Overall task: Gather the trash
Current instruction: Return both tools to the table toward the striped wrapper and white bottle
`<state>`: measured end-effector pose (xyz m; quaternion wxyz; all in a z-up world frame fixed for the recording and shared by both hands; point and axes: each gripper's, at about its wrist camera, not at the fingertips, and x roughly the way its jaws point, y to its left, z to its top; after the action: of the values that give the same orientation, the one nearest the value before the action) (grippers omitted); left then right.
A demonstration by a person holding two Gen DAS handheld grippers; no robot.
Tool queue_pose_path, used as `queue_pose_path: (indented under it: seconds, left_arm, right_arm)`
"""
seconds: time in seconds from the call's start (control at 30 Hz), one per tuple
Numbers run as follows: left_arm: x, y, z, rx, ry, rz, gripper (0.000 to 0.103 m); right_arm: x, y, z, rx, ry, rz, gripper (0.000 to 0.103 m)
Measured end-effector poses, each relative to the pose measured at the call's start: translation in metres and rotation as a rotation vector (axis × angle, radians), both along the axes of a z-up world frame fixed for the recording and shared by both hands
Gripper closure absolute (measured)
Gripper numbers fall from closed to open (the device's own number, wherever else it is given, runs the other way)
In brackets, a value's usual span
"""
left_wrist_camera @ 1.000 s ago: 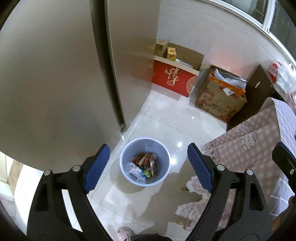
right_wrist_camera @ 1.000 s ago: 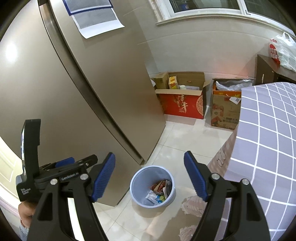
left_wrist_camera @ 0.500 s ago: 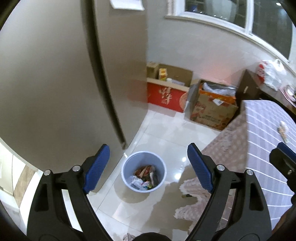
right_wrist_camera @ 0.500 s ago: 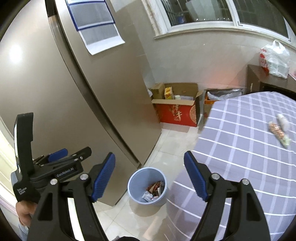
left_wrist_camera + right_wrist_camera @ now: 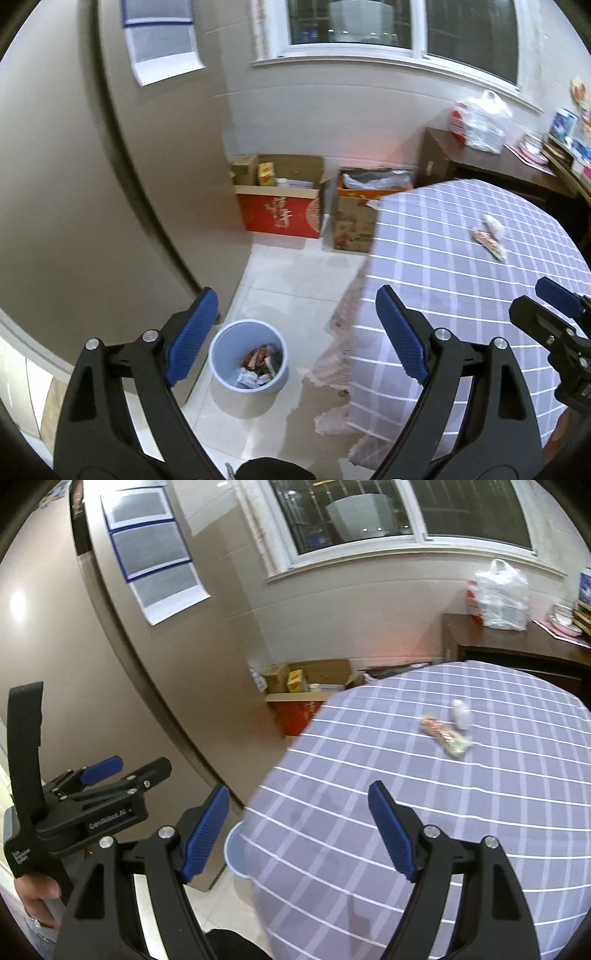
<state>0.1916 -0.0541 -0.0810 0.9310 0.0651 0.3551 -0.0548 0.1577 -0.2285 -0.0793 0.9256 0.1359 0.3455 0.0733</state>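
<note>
A trash bin (image 5: 248, 360) stands on the floor between the refrigerator (image 5: 74, 184) at left and the bench (image 5: 461, 280) at right. A snack wrapper (image 5: 445, 736) lies on the bench, a small bottle (image 5: 461, 714) just behind it.

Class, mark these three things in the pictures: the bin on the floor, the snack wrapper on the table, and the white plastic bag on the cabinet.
bin (image 5: 221, 373), left wrist view, on its outer wall.
snack wrapper (image 5: 445, 735), right wrist view, on its middle.
white plastic bag (image 5: 501, 598), right wrist view, on its bulging front.
</note>
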Motion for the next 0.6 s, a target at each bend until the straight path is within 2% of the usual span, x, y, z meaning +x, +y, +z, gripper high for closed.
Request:
queue_pose_path:
  seconds: [0.3, 0.5, 0.6]
  left_arm:
    - [0.002, -0.075, -0.014, 0.032, 0.049, -0.114, 0.017]
    - [0.012, -0.116, -0.029, 0.050, 0.085, -0.179, 0.017]
    - [0.023, -0.134, -0.036, 0.049, 0.104, -0.199, 0.017]
  right_arm:
    - [-0.018, -0.082, -0.022, -0.016, 0.050, -0.090, 0.026]
    - [-0.009, -0.127, -0.046, -0.029, 0.135, -0.147, 0.026]
    - [0.003, -0.133, -0.052, -0.060, 0.157, -0.150, 0.026]
